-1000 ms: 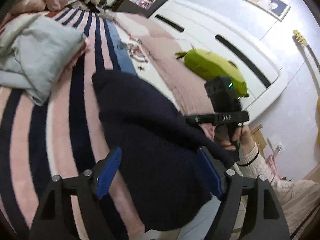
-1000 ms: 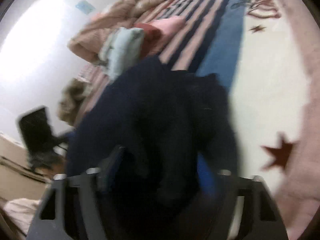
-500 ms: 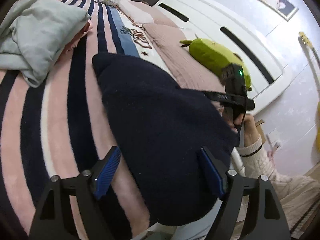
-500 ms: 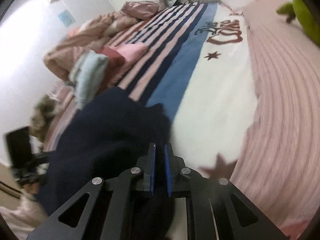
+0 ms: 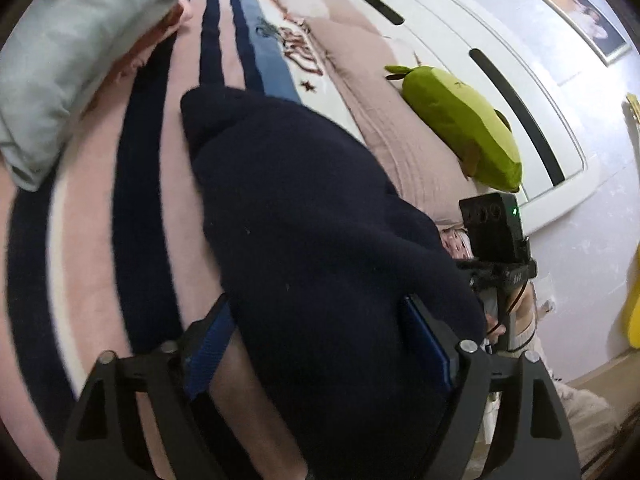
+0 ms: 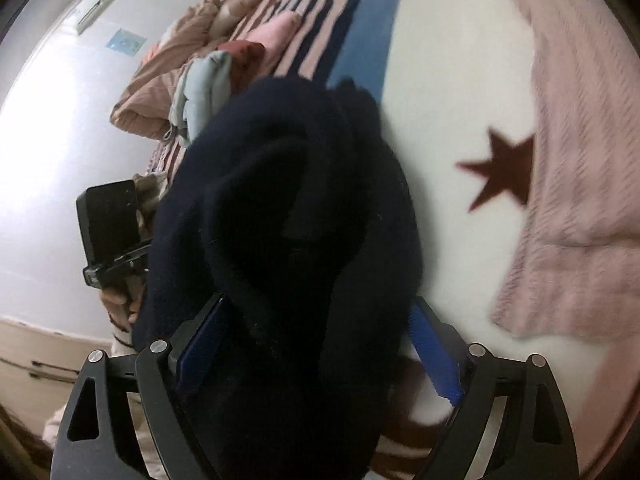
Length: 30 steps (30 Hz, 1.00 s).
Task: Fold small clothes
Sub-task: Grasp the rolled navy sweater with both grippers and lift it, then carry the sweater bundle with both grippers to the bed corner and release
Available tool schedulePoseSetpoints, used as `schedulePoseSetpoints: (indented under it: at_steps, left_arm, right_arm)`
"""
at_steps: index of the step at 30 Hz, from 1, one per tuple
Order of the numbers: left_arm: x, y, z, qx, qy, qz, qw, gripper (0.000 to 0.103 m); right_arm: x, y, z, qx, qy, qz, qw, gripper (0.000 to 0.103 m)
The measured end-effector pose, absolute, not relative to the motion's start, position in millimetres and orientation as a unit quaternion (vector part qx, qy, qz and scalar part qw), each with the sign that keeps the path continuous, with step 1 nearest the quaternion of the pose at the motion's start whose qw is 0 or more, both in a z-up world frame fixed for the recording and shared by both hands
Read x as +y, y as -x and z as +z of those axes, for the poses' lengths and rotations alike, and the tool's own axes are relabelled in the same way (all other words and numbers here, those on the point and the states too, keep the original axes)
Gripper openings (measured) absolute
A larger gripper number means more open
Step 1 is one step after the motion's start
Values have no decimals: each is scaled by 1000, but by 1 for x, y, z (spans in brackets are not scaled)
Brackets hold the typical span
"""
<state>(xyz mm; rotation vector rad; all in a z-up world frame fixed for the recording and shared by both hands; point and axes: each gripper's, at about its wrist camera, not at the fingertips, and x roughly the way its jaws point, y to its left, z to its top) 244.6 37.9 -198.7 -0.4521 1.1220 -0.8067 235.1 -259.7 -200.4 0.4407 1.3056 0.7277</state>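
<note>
A dark navy, fuzzy knit garment (image 5: 320, 240) fills the middle of the left wrist view, lying on a plush striped blanket (image 5: 92, 240) of pink, navy, white and blue bands. The knit looks thick and soft, with a rounded, lumpy outline. Its long axis runs from the bottom centre of that frame up toward the upper left, ending in a blunt rounded tip near the blue stripe.

The left gripper (image 5: 320, 344) stands with its blue-padded fingers (image 5: 208, 340) wide apart at the bottom of the frame, the garment's near end lying between them; whether the pads touch the cloth cannot be told.

In the right wrist view the same garment (image 6: 288, 220) is bunched into heavy rolled folds, stretching from the bottom centre up to the upper middle. The right gripper (image 6: 316, 344) is also spread wide, its blue pads (image 6: 434, 360) flanking the bundle.

At the upper left of the left view sits a pale grey-green folded cloth (image 5: 72, 52) on something pink. A smooth lime-green plush toy (image 5: 460, 132) lies at right on a ribbed dusty-pink cover (image 5: 400, 140). A dark red star (image 6: 500, 168) marks the white band of the blanket.
</note>
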Motion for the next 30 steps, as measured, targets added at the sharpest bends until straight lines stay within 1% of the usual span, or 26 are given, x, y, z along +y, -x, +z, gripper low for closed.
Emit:
schedulePoseSetpoints:
  at_steps: [1, 2, 3, 4, 5, 8, 11, 13, 14, 16, 22, 27, 30]
  left_arm:
    - [35, -246, -201, 514, 212, -369, 745, 63]
    - [33, -246, -201, 511, 215, -370, 745, 52]
    - [33, -246, -200, 506, 217, -371, 748, 48]
    - [33, -247, -198, 504, 219, -371, 749, 43]
    - [34, -248, -196, 502, 219, -371, 750, 40]
    - [37, -242, -182, 486, 216, -381, 756, 39]
    - [48, -234, -156, 459, 215, -394, 767, 39]
    - [58, -229, -138, 443, 197, -386, 784, 38]
    - [66, -225, -128, 435, 191, -381, 793, 38]
    - [89, -217, -108, 418, 186, -369, 809, 38]
    - [172, -186, -45, 377, 162, -310, 858, 38]
    - [257, -145, 18, 343, 121, -233, 902, 38]
    - [303, -123, 39, 328, 111, -199, 917, 38]
  right_arm:
    - [-257, -235, -202, 584, -197, 332, 714, 82]
    - [-255, -235, -202, 579, -196, 337, 716, 66]
    - [-252, -237, -204, 573, -214, 349, 710, 55]
    - [-251, -240, -207, 572, -233, 360, 700, 46]
    - [-249, -241, -208, 570, -236, 363, 698, 45]
    - [-243, -241, -200, 548, -237, 382, 705, 42]
    - [-228, -238, -179, 508, -251, 420, 709, 42]
    - [-203, -238, -159, 491, -225, 433, 721, 42]
    - [-193, -238, -152, 487, -219, 436, 725, 38]
    - [-170, -242, -140, 475, -219, 451, 723, 34]
    - [-74, -248, -94, 430, -193, 514, 717, 34]
    - [33, -252, -52, 390, -170, 589, 687, 34]
    - [90, -252, -38, 381, -166, 621, 664, 34]
